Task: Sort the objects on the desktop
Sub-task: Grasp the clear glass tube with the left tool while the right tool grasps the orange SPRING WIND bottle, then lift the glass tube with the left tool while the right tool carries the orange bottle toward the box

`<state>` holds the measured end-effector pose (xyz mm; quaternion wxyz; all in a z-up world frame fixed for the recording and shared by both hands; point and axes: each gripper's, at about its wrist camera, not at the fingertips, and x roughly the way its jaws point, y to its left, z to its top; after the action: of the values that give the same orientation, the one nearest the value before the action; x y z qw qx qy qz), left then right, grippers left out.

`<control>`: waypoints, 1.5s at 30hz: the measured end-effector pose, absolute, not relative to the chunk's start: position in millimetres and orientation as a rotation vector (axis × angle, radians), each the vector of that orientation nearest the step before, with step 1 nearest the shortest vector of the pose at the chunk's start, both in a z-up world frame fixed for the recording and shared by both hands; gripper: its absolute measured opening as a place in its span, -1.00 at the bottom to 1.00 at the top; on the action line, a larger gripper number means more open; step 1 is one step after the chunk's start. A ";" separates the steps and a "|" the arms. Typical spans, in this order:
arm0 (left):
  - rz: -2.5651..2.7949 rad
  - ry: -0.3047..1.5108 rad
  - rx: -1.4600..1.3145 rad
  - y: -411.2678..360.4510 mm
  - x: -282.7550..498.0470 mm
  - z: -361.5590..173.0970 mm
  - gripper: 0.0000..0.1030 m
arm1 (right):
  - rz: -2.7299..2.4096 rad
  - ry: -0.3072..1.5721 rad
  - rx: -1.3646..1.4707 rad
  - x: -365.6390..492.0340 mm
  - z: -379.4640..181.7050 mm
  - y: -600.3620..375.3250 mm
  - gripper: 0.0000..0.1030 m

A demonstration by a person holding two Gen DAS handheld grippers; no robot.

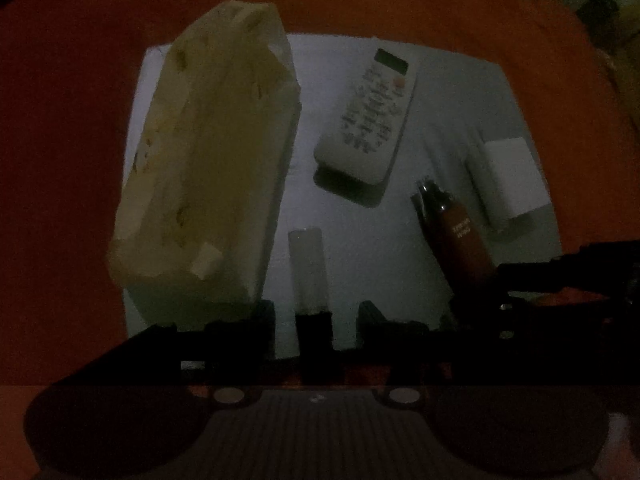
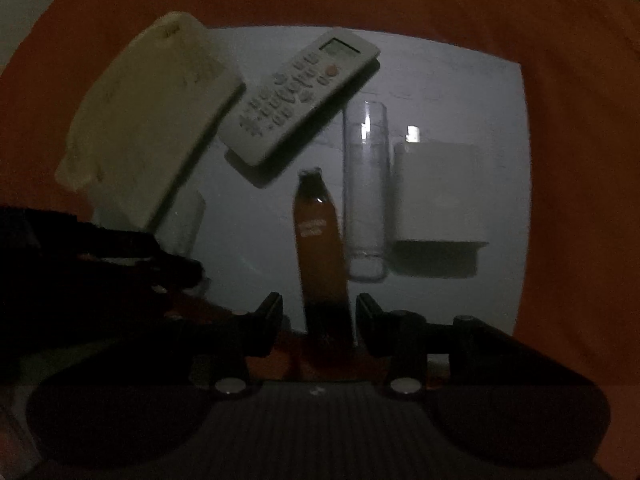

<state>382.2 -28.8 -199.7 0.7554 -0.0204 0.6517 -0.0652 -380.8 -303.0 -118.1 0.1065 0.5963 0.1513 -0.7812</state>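
Right wrist view: an orange cloth [image 2: 560,60] covers the surface, a pale tray [image 2: 460,80] on it. On the tray, largest first: a yellowish tissue pack [image 2: 152,120], a white remote [image 2: 300,96], a white box [image 2: 436,188], a clear tube [image 2: 366,188], and an upright brown bottle [image 2: 320,240] whose label is too blurred to read. The right gripper [image 2: 319,312] stands apart around the bottle, not touching. The left gripper [image 1: 316,320] stands apart around a whitish stick [image 1: 308,268].

orange cloth [image 2: 460,4], white tray [image 2: 460,80] on it
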 end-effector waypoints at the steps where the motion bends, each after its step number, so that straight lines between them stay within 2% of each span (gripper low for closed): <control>1: -0.133 1.412 -0.042 -30.4 382.2 -199.8 -0.18 | -2.307 0.452 1.755 -382.1 -119.3 -304.8 -0.13; 4: -0.089 1.386 -0.057 -29.9 384.5 -199.9 -0.20 | -2.315 0.480 1.756 -383.6 -125.2 -310.0 -0.17; 7: -0.073 1.365 -0.089 -26.8 385.3 -201.0 -0.20 | -2.319 0.530 1.753 -384.3 -130.2 -312.8 -0.30; 8: -0.073 1.357 -0.096 -26.3 384.6 -201.3 -0.41 | -2.318 0.563 1.739 -382.4 -132.8 -314.1 -0.43; 10: -0.065 1.339 -0.083 -26.2 384.6 -198.4 -0.69 | -2.322 0.612 1.706 -377.7 -136.1 -315.7 -0.45; 13: -0.065 1.332 -0.093 -23.4 382.0 -194.7 -0.70 | -2.334 0.631 1.670 -371.8 -137.5 -312.6 -0.46; 17: -0.089 1.319 -0.102 -18.5 384.6 -177.9 -0.70 | -2.369 0.567 1.662 -367.4 -128.6 -310.9 -0.47; 25: -0.161 1.292 -0.138 -16.6 381.3 -138.6 -0.70 | -2.421 0.391 1.576 -364.4 -80.6 -315.4 -0.47; 34: -0.242 1.270 -0.155 -13.4 347.6 -100.7 -0.70 | -2.430 0.318 1.523 -351.0 -48.4 -315.0 -0.47; 45: -0.379 1.229 -0.156 0.0 279.6 -64.6 -0.70 | -2.363 0.318 1.395 -260.9 -0.3 -308.8 -0.47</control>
<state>279.6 0.0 -64.6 0.7973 -0.0726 0.5726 -0.1765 -260.9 -308.8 -0.3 0.1886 0.4959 0.1132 -0.8401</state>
